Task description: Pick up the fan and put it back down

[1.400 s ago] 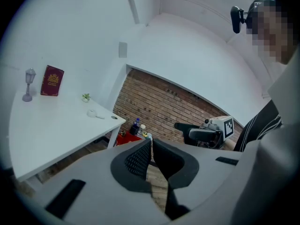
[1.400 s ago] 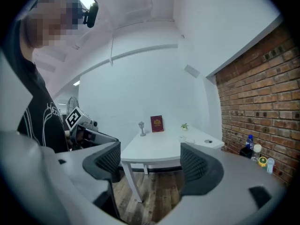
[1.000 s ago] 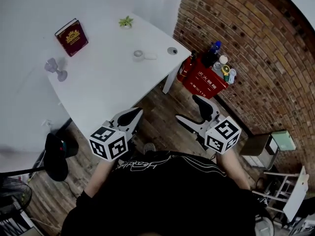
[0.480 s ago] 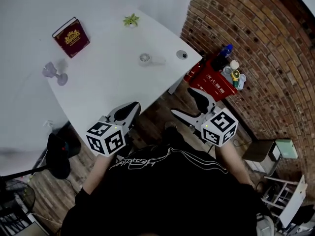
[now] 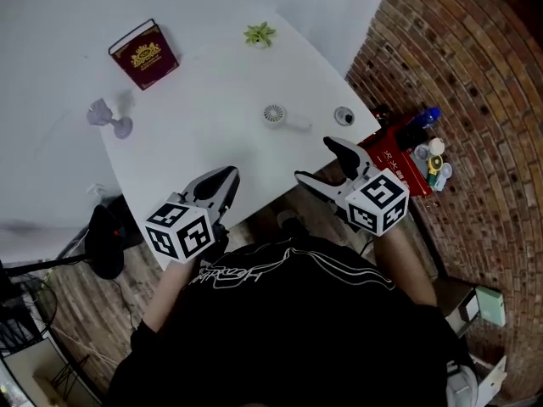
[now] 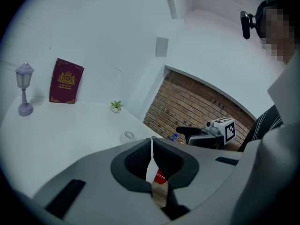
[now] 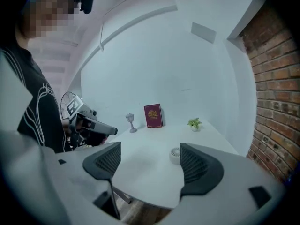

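The small white fan (image 5: 274,114) lies flat on the white table (image 5: 195,117), handle pointing right. In the right gripper view the fan (image 7: 175,153) shows beyond and between my open jaws, close to the right one. My right gripper (image 5: 321,161) hovers open over the table's near edge, short of the fan and holding nothing. My left gripper (image 5: 222,176) is shut and empty, at the near edge to the fan's left. From the left gripper view the fan (image 6: 127,137) sits just past the shut gripper (image 6: 151,144).
A dark red book (image 5: 146,55) stands at the back, a small lamp figure (image 5: 106,115) to its left, a tiny plant (image 5: 259,34) at the far edge. A small round object (image 5: 343,115) lies right of the fan. A red box (image 5: 399,155) sits against the brick wall (image 5: 458,75).
Both grippers have come forward from over the wooden floor to the table's near edge, closer to the fan. Neither gripper's opening has changed.
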Available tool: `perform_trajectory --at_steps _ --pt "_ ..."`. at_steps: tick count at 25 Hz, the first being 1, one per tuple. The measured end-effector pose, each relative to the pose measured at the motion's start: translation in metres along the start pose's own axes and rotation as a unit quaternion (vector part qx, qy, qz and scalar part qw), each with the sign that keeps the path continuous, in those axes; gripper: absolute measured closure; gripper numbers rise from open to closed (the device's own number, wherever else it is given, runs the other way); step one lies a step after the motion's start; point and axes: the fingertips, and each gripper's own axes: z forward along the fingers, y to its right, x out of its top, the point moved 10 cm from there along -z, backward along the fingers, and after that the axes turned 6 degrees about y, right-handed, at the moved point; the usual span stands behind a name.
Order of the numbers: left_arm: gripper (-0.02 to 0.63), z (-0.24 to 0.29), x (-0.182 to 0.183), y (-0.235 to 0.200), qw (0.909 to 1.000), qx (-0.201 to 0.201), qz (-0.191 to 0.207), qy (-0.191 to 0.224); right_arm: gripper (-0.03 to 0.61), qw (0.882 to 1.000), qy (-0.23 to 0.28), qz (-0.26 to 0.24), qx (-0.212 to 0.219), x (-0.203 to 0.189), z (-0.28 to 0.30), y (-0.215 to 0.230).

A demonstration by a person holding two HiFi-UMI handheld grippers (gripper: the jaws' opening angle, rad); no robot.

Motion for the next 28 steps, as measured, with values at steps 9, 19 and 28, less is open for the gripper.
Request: perform_trajectory --at_steps 9,19,28 --pt "0.575 0.030 0.021 -0.012 0.9974 0.064 -0.022 0.024 0.199 0.996 -0.054 -0.012 0.063 -0.002 0.064 0.070" --pt "0.575 0.050 0.024 -0.021 0.9915 0.118 -0.031 0.046 0.201 0.984 -0.125 -0.051 0.118 -0.026 0.118 0.112" --pt "0.575 0.054 0.010 -0.035 0.9846 0.158 -0.056 0.048 0.202 0.969 -0.186 -0.076 0.143 -0.062 0.155 0.135"
